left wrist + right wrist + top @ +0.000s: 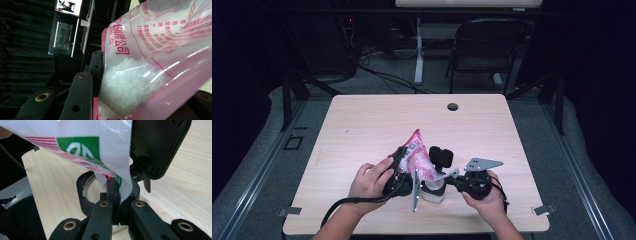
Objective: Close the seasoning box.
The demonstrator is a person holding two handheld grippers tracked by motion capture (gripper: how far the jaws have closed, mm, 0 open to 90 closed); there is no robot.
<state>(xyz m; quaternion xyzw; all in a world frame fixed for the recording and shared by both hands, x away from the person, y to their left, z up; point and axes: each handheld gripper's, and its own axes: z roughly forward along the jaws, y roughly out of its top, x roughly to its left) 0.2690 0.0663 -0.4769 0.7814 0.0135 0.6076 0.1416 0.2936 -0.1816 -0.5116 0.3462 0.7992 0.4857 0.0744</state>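
Wooden table (362,125), dark room. We hold pink bag (418,156) of white granules, tilted above open jar (432,192). Left gripper (100,82) clamps bag body; right gripper (117,202) jaws pressed together, pinching bag corner above jar. Step: pouring. Next: we tilt further, mouth kept over jar.

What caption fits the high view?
Left gripper and right gripper hold a pink bag tilted over a white jar.

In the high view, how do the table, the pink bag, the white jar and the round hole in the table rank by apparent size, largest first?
1. table
2. pink bag
3. white jar, partly hidden under the bag
4. round hole
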